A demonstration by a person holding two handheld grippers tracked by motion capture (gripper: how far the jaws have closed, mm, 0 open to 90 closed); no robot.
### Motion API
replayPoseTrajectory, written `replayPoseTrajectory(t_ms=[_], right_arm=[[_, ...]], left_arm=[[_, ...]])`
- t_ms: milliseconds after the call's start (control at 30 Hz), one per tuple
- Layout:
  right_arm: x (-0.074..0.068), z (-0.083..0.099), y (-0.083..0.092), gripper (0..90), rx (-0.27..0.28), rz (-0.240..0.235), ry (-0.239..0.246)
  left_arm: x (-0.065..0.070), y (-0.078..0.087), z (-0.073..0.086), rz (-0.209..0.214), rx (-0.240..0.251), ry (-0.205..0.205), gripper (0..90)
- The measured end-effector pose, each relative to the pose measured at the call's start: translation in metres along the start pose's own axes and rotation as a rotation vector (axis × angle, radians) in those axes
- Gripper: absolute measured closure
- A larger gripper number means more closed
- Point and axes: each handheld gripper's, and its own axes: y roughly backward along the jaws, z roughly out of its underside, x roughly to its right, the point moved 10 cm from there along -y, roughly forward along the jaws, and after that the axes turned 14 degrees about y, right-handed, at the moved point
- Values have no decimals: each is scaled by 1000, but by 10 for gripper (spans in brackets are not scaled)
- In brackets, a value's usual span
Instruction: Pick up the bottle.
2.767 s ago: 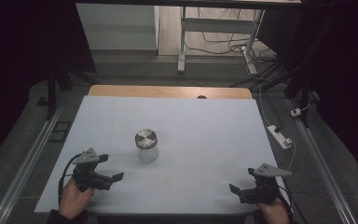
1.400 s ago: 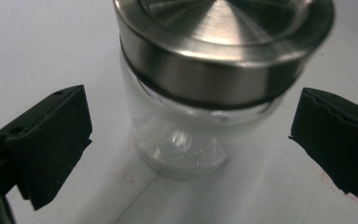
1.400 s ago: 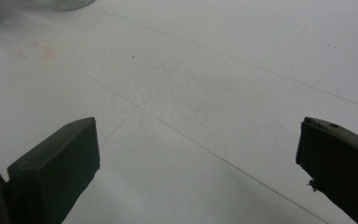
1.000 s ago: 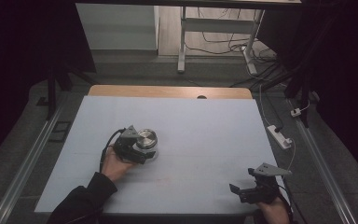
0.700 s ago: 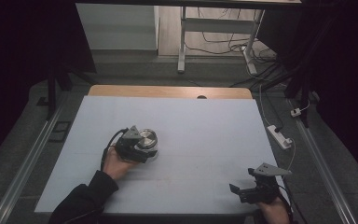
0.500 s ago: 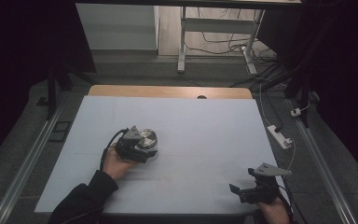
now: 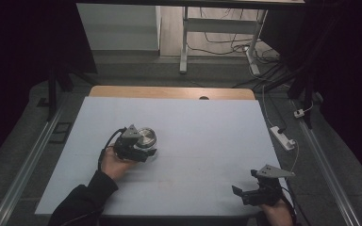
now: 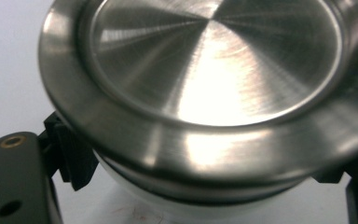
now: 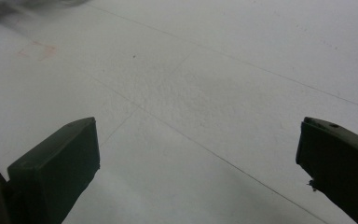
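Since the earliest frame, the left gripper point(image 7: 143, 149) has been moved to the jar point(image 7: 146, 137), jaws clamped around it at left centre, while the right gripper point(image 7: 246, 191) is held wide apart at lower right.

You had one jar point(image 7: 146, 138) on the desk point(image 7: 207, 141), standing upright left of the middle. Its lid point(image 8: 214, 70) was round brushed steel with a raised rim and a flat, slightly sunken centre that caught the light (a bright streak across it). Below the lid a dark band showed, then a pale body, its make hard to tell.
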Motion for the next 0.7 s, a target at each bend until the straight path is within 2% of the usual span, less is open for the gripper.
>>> replayPoseTrajectory(t_ms=[200,433,700], right_arm=[[0,0,0,0,0,0,-2],[0,0,0,0,2,1,-4],[1,0,1,0,7,4,-9]], left_arm=[[8,6,-5,25,-2,-12,153],[21,12,-12,73,-12,-26,153],[30,15,-20,85,-22,-55,153]])
